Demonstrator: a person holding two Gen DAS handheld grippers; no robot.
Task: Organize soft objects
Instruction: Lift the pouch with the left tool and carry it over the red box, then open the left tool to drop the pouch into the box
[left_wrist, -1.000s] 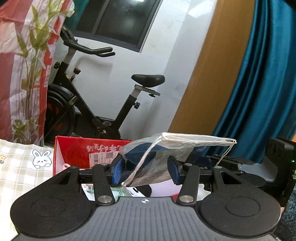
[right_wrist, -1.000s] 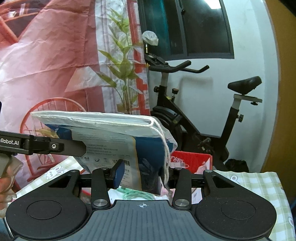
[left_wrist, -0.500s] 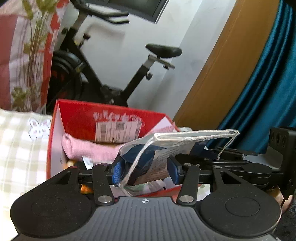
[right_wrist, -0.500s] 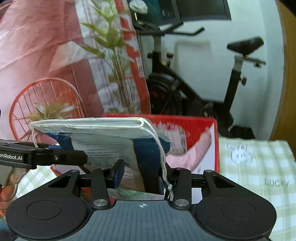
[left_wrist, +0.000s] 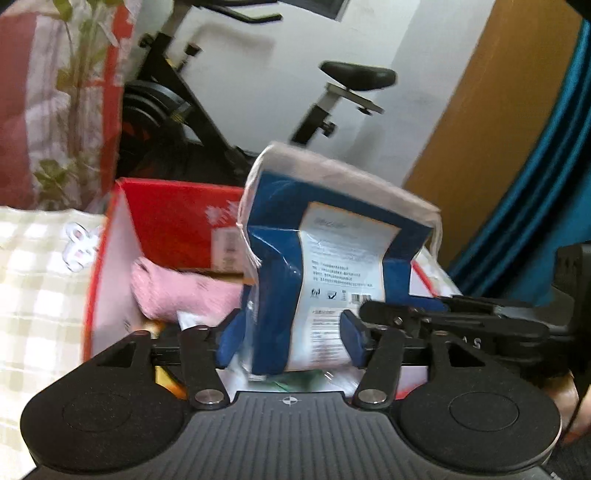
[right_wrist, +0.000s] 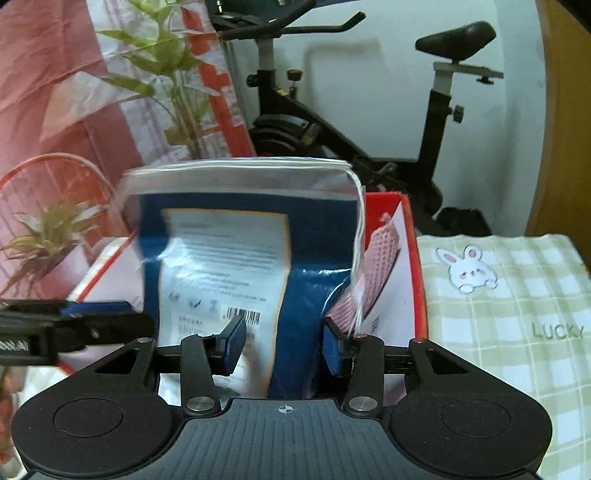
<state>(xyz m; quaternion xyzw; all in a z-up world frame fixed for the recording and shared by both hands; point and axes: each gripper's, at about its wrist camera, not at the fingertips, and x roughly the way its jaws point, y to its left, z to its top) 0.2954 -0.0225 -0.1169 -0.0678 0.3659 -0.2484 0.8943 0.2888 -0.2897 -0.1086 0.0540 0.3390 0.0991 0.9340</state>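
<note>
1. Nearest to you in the left wrist view, the left gripper (left_wrist: 290, 338) sits low centre of frame. Its jaws are opening, the blue pads stand off the pack's sides, and the mask pack (left_wrist: 332, 258) is between them but no longer pinched.
2. In the right wrist view the right gripper (right_wrist: 282, 341) is also low centre, jaws opening too. The pack (right_wrist: 236, 258) runs between its pads, and a white ear-loop string (right_wrist: 357, 258) hangs down by the right pad. Whether that pad touches the plastic is hard to tell — there's blur here.
3. The pack stands on end, long axis running bottom to top of frame, stiff white top edge uppermost. It leans slightly toward the right of the left view. The lower end dips below both sets of fingers, toward the box.
4. Just behind and under the pack is the red box (left_wrist: 122, 229), mid-left in the left view. Its open mouth faces up, with a pink knit cloth (left_wrist: 173, 295) already lying inside, left of the pack.
5. Key relation: the pack hangs straight over the box mouth, both grippers flanking it at the same depth, neither clearly nearer. My read is the release only needs to let it slide downward.
6. Farther out, the checked cloth (right_wrist: 517, 295) covers the surface right of the box, and an exercise bike (right_wrist: 369, 122) stands across the upper frame.
</note>
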